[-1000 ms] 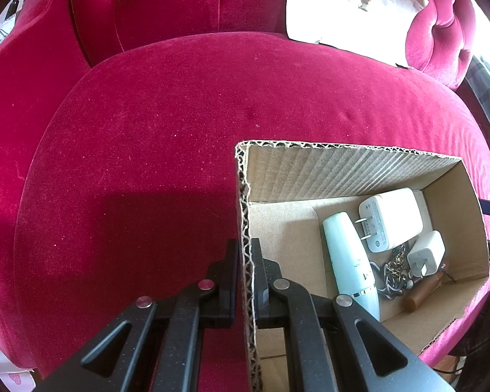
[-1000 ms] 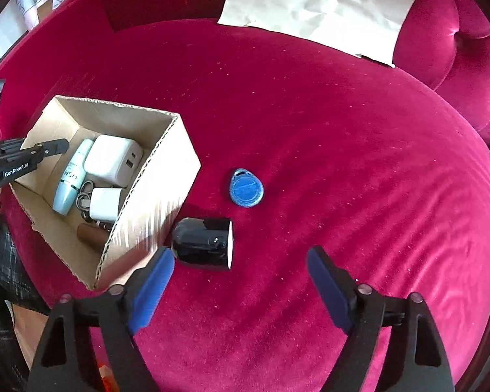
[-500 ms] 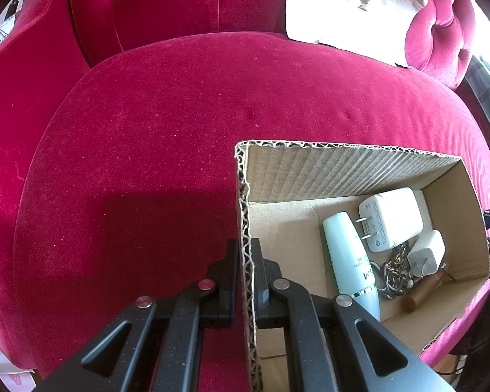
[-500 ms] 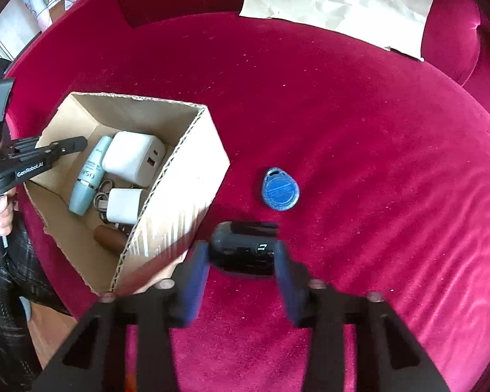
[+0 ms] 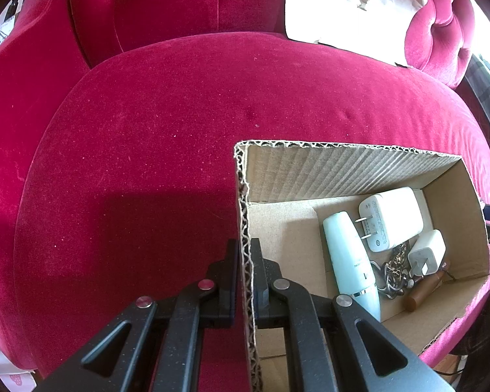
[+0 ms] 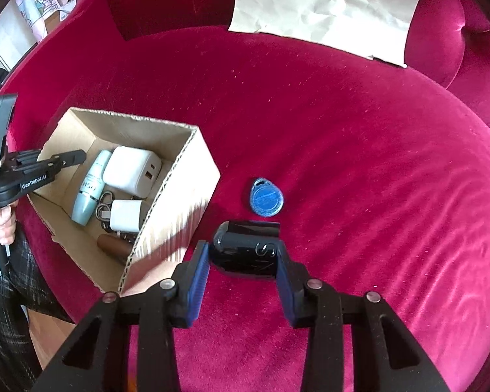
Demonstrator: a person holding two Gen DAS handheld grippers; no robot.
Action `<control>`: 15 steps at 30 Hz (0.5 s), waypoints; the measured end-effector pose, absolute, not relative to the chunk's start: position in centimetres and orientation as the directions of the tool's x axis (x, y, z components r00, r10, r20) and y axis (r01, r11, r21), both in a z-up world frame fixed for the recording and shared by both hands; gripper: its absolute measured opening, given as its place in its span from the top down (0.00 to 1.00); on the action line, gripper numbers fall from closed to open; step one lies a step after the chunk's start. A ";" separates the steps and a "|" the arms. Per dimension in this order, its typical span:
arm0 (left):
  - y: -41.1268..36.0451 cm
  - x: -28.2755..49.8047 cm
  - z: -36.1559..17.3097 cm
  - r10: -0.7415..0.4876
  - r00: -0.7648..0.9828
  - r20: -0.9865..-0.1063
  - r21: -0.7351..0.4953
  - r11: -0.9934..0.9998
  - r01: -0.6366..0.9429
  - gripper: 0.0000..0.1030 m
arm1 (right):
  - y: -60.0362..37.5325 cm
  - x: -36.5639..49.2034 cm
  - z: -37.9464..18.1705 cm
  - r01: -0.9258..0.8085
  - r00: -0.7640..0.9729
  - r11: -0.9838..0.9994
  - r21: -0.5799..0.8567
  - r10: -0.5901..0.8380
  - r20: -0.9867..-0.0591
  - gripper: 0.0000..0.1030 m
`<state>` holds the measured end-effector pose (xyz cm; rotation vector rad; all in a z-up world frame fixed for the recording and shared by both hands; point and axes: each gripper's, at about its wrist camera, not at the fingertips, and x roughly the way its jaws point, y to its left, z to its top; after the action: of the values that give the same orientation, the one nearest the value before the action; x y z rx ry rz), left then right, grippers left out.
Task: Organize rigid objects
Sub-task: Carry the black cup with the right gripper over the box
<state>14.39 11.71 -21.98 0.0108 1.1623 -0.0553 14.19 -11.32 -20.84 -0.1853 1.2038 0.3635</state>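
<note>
Support surface: crimson velvet sofa seat cushion (image 6: 343,137), rounded at the front. Resting directly on it: open brown corrugated cardboard box (image 6: 176,215) at the left edge, round blue plastic key fob (image 6: 266,197) just beside it, creased beige paper sheet (image 6: 326,9) against the backrest
</note>
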 end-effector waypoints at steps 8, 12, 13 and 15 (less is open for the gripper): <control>11.3 14.2 -22.1 -0.036 0.399 -0.916 -0.016 0.998 0.053 0.94 | -10.9 13.5 -18.8 -0.358 0.342 0.934 0.025 0.156 -0.927 0.60; 11.1 14.2 -22.1 -0.036 0.399 -0.916 -0.016 0.998 0.053 0.94 | -10.3 13.2 -18.1 -0.355 0.354 0.935 0.012 0.146 -0.924 0.60; 11.1 14.1 -22.1 -0.035 0.400 -0.916 -0.015 0.998 0.053 0.94 | -10.2 13.1 -17.9 -0.354 0.358 0.935 0.008 0.144 -0.923 0.60; 11.1 14.2 -22.1 -0.036 0.400 -0.916 -0.016 0.998 0.053 0.94 | -10.2 13.0 -17.4 -0.352 0.365 0.936 0.003 0.140 -0.920 0.60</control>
<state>14.16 11.08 -22.12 0.0163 1.1584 -0.0558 12.97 -10.16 -17.37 -0.2073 1.1563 0.3195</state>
